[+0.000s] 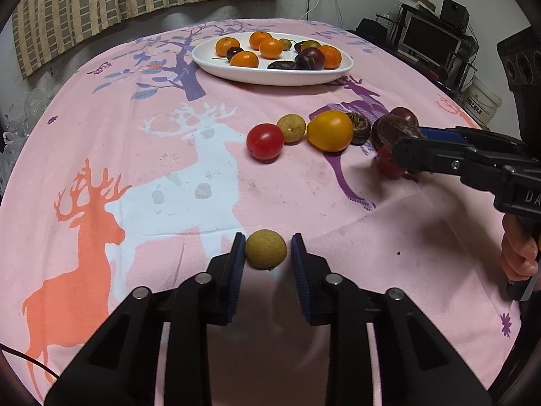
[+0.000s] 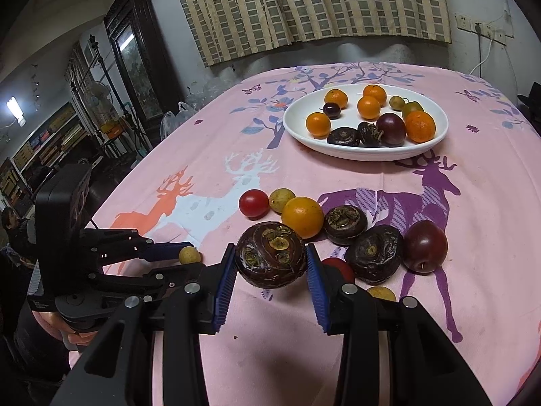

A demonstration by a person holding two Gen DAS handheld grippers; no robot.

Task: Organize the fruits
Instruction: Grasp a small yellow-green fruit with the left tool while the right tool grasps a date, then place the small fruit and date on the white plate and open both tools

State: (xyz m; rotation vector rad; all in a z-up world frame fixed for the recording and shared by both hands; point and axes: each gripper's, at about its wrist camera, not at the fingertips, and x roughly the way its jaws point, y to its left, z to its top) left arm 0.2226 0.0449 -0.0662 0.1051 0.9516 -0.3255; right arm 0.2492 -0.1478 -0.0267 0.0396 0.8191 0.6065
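Observation:
My left gripper has its jaws around a small tan longan; the left pad touches it, a thin gap shows on the right. My right gripper is shut on a dark brown water chestnut, held just above the cloth; it also shows in the left wrist view. On the pink deer tablecloth lie a red cherry tomato, another longan, a yellow-orange tomato, more water chestnuts and a dark red plum. A white plate at the back holds oranges and dark fruit.
A red tomato and a longan lie partly hidden behind my right gripper's right finger. Curtains hang behind the table. A monitor and shelves stand off the table's right side, a cabinet off its left.

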